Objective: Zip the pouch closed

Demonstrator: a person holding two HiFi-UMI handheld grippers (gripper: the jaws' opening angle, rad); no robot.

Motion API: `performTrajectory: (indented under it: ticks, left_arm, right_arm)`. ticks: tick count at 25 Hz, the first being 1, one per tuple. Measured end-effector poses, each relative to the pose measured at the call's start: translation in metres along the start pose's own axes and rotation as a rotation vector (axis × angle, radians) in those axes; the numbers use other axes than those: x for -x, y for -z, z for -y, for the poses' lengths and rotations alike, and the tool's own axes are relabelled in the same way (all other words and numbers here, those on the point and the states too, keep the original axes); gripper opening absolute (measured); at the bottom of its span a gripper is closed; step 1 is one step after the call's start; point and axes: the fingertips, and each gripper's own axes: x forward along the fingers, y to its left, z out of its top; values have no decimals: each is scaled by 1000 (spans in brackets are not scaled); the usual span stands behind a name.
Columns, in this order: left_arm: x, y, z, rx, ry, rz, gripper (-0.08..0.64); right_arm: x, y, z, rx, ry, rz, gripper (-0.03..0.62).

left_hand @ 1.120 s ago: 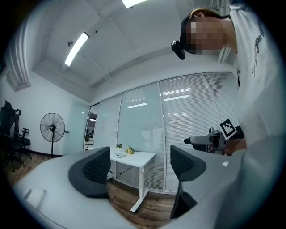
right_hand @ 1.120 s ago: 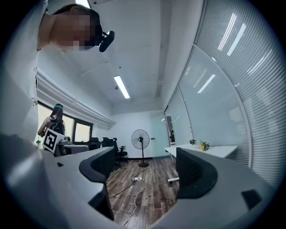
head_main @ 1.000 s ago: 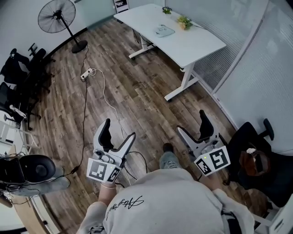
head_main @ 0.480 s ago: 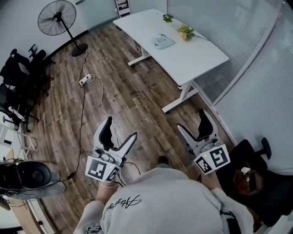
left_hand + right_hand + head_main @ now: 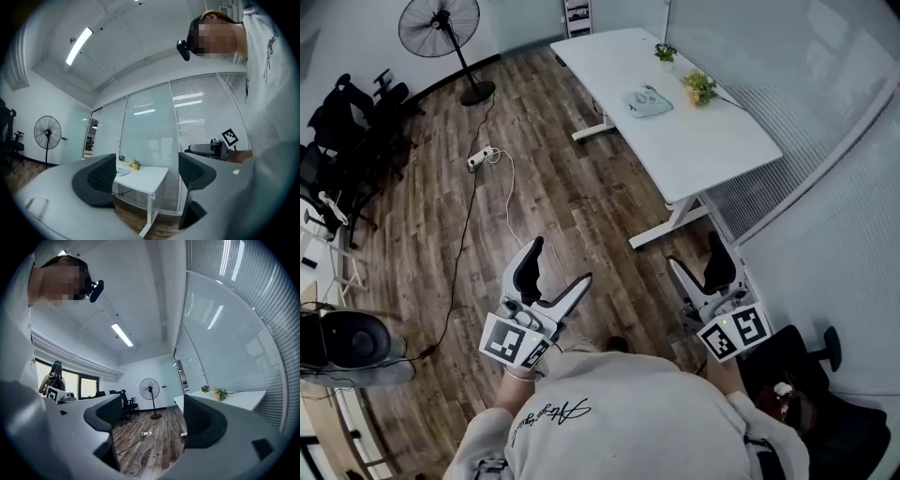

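A pale grey-green pouch [image 5: 648,101] lies on the white desk [image 5: 712,141] at the far side of the room; the left gripper view shows the pouch [image 5: 123,171] as a small shape on the desk [image 5: 149,174]. Whether its zip is open cannot be told from here. My left gripper [image 5: 558,265] is held at waist height over the wooden floor, open and holding nothing, well short of the desk. My right gripper [image 5: 696,259] is also open with nothing in it, near the desk's near leg. Between the left gripper's [image 5: 146,176] jaws only the room shows, and likewise for the right gripper [image 5: 152,420].
Two small plants [image 5: 700,88] stand on the desk beside the pouch. A pedestal fan [image 5: 441,21], a power strip [image 5: 482,156] with a trailing cable and black office chairs [image 5: 356,122] are at the left. Another black chair [image 5: 806,394] is at my right. A blinds-covered glass wall [image 5: 825,112] runs behind the desk.
The view has moved forward toward the desk, which now lies closer. Both grippers stay open and held in front of the body.
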Motion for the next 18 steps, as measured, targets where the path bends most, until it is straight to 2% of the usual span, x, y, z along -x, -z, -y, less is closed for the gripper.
performTrajectory:
  ticks: [5, 9, 12, 16, 18]
  left_arm:
    - [2, 10, -3, 30, 4, -25, 402]
    - [-7, 5, -1, 15, 25, -17, 399]
    - [-13, 7, 2, 14, 45, -20, 399]
    - [-21, 11, 5, 22, 58, -36, 399]
    - [-25, 13, 6, 30, 69, -46, 392]
  right_arm:
    - [1, 8, -4, 4, -6, -19, 396]
    - [3, 5, -4, 8, -25, -9, 396]
    - [7, 4, -1, 48, -10, -10, 394]
    - [7, 7, 7, 23, 0, -16, 394]
    - [10, 4, 11, 41, 5, -17, 394]
